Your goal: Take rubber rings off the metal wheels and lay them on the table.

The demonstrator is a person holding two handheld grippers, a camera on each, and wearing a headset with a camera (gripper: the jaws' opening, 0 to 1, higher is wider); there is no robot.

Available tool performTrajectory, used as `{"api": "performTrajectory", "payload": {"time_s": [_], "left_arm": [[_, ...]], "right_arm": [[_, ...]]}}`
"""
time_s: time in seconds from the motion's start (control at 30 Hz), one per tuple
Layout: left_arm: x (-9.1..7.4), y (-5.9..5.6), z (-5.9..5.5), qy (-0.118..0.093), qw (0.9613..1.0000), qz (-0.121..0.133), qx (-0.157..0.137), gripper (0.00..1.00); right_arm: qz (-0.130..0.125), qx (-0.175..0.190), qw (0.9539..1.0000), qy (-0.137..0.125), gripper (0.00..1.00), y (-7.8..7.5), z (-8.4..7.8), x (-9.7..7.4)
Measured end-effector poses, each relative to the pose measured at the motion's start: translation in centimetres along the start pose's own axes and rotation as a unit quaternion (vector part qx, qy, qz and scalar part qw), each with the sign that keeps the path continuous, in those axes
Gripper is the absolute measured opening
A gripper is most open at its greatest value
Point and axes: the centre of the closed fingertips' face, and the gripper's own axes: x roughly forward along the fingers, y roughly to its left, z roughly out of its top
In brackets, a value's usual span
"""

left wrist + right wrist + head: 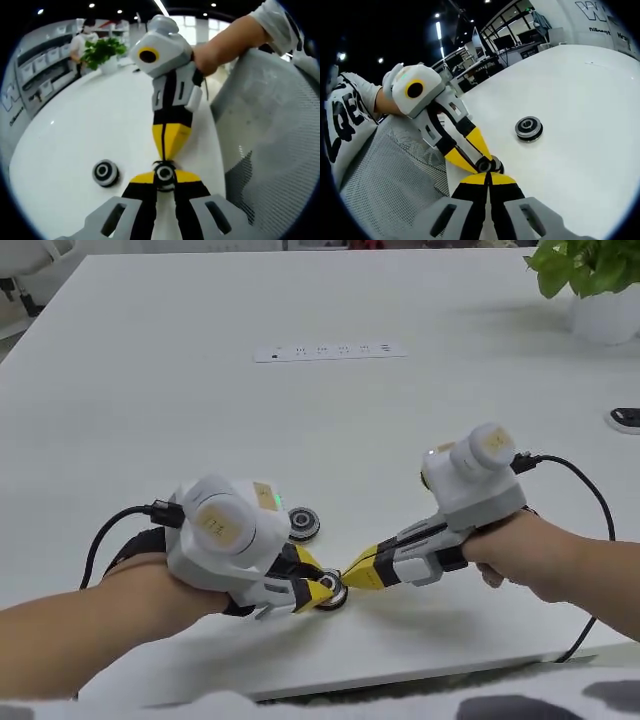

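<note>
The left tongs (316, 582) are clenched on a small metal wheel (333, 593) at the near edge of the white desk (200, 390), just right of the left hand (150, 585). In the left gripper view the two yellow tips of the left tongs (165, 176) sit on either side of the wheel (164, 173), touching it, and the wheel's round face points at the camera.

The right tongs (352, 578) come in from the right, held by the right hand (520, 550), and their tips meet the same wheel. In the left gripper view the right tongs (167, 156) taper to a point on the wheel's far rim. In the right gripper view the right tongs (488, 179) are pressed together, with only a thin line between the tips, right against the wheel (490, 164) that the left tongs (485, 162) hold. Whether they pinch the rubber on that rim I cannot tell.

A second wheel (301, 523) lies flat on the desk just beyond the left tongs, apart from both. It shows a black ring (518, 129) around its outside.

Farther off, a white power strip (330, 352) lies across the middle of the desk. A leafy plant in a white pot (605, 310) stands at the far right corner.
</note>
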Motion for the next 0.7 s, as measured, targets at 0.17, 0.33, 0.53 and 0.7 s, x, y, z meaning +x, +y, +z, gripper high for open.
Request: {"api": "performTrajectory", "payload": {"time_s": [0.17,0.33,0.53,0.7], "left_arm": [[0.0,0.0,0.0,0.001,1.0000,0.000,0.000,0.12],[0.0,-0.1,0.0,0.003,1.0000,-0.001,0.002,0.12],[-0.1,0.0,0.0,0.003,1.0000,0.001,0.000,0.12],[-0.1,0.1,0.0,0.001,1.0000,0.001,0.001,0.12]], "right_arm": [[0.005,0.001,1.0000,-0.001,0.00,0.3,0.1,0.1],[0.014,-0.001,0.9999,-0.004,0.00,0.8,0.3,0.2],[0.035,-0.012,0.9993,0.001,0.00,1.9,0.6,0.6],[0.025,-0.008,0.9997,-0.001,0.00,0.9,0.3,0.2]]}}
